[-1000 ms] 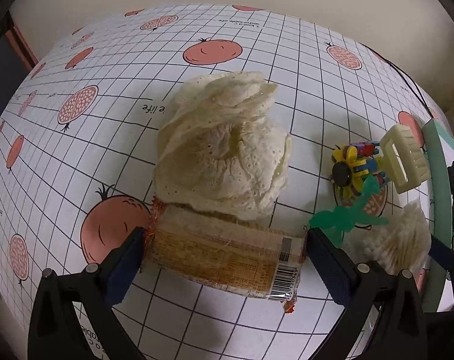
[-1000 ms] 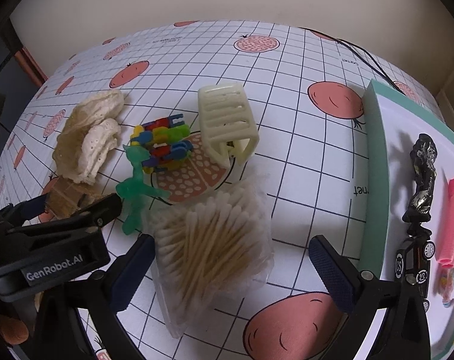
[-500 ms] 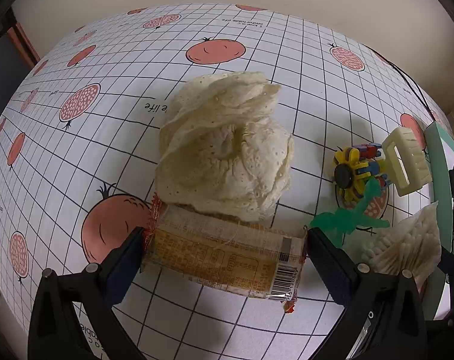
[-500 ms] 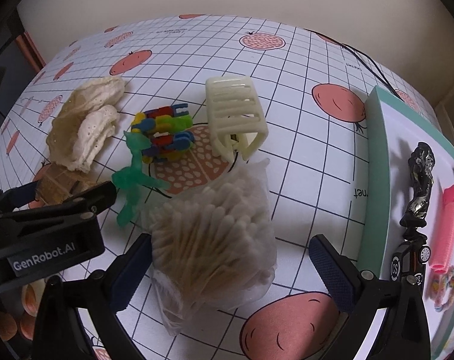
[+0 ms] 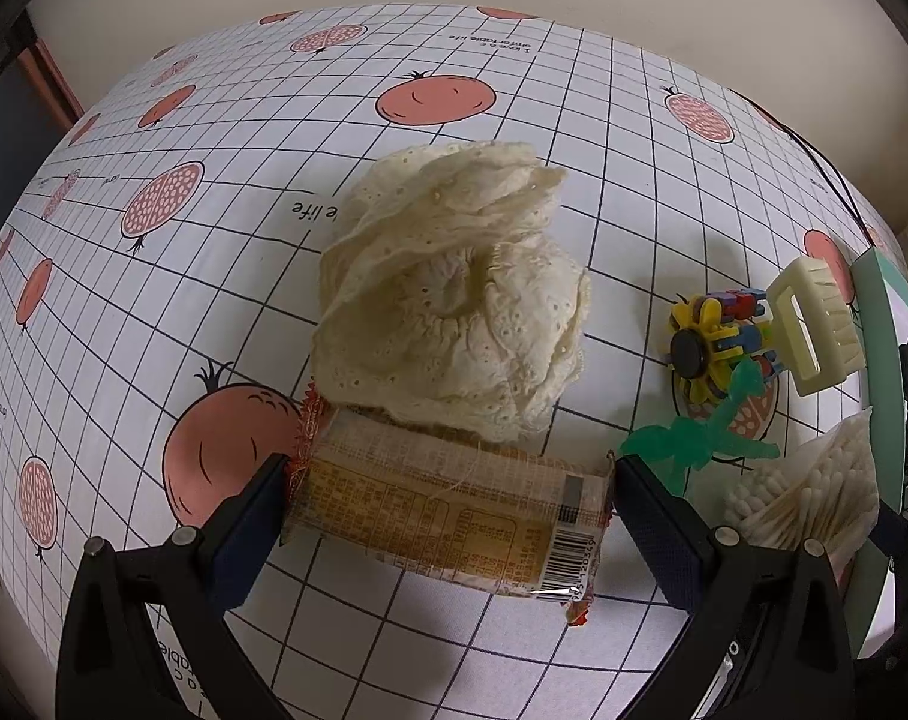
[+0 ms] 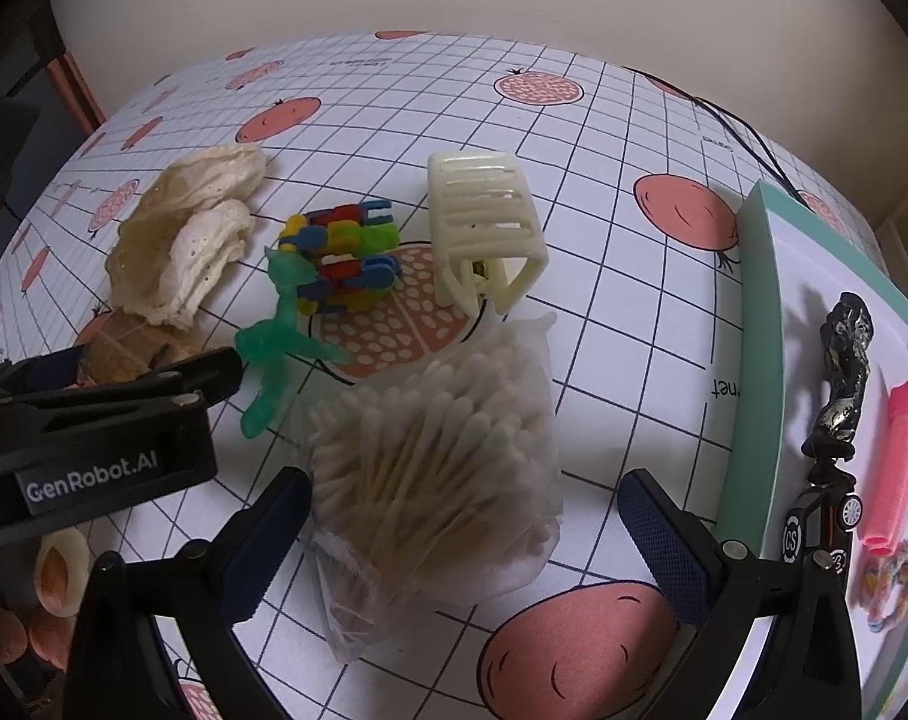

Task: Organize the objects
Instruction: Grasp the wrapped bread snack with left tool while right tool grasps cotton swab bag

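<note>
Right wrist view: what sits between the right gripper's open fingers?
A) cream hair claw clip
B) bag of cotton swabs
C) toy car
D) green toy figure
B: the clear bag of cotton swabs lies between the two fingers of the right gripper, its left side touching the left finger; the right finger stands clear of it, so the jaws are open, not clamped.

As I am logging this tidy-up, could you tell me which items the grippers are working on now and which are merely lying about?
In hand:
- snack packet, between the open left gripper fingers
- bag of cotton swabs, between the open right gripper fingers

Lying about:
- lace cloth
- colourful block toy
- green figure
- cream hair claw
- tray with toy car and pink roller
</note>
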Motion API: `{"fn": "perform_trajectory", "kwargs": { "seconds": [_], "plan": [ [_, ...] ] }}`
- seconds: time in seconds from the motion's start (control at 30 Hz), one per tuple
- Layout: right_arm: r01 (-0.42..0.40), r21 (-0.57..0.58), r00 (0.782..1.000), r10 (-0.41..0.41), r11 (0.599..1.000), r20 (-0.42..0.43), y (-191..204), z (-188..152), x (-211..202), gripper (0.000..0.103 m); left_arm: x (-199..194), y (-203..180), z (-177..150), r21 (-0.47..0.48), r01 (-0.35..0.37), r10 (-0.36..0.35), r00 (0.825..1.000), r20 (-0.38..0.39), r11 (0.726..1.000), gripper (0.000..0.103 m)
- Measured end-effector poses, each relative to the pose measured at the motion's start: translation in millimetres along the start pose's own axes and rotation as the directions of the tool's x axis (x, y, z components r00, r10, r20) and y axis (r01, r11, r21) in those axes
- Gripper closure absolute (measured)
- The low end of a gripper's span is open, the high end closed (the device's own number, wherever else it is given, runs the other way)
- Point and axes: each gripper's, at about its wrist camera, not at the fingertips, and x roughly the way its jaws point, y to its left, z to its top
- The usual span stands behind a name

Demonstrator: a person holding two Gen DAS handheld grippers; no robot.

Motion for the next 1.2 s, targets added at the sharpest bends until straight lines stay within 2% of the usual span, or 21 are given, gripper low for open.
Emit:
{"fn": "perform_trajectory", "kwargs": {
  "seconds": [0.6, 0.7, 0.77, 0.83, 1.03, 1.2],
  "plan": [
    [-0.001, 0.015, 1.000, 0.001, 1.000, -0.031, -15.7, 9.0, -0.7, 0.001, 0.3, -5.3, -2.1, -0.004, -0.003, 0.003, 1.000, -0.002, 1.000, 0.000],
    [-0.019, 0.023, 0.999, 0.020, 1.000, -0.034, -18.7, 11.3, -5.5, 0.010, -0.7, -5.5, -4.3, -0.007, -0.004, 0.004, 1.000, -0.003, 1.000, 0.000],
    [-0.038, 0.022, 0.999, 0.039, 0.999, -0.036, -20.8, 12.9, -8.8, 0.021, -1.5, -5.3, -5.9, -0.008, -0.004, 0.004, 1.000, -0.004, 1.000, 0.001],
    [-0.040, 0.016, 0.999, 0.040, 0.999, -0.036, -18.8, 12.9, -11.2, 0.025, -2.4, -5.0, -7.6, -0.011, -0.004, 0.004, 1.000, -0.006, 1.000, 0.002],
    [-0.057, 0.016, 0.998, 0.057, 0.998, -0.036, -20.1, 11.0, -17.2, 0.033, -7.7, -5.0, -14.6, -0.015, -0.002, 0.002, 1.000, -0.007, 1.000, 0.007],
    [-0.065, 0.013, 0.997, 0.065, 0.998, -0.032, -28.1, 1.5, -25.7, 0.036, -11.9, -4.5, -21.9, -0.030, 0.017, -0.017, 1.000, -0.016, 0.999, 0.008]
  ]
}}
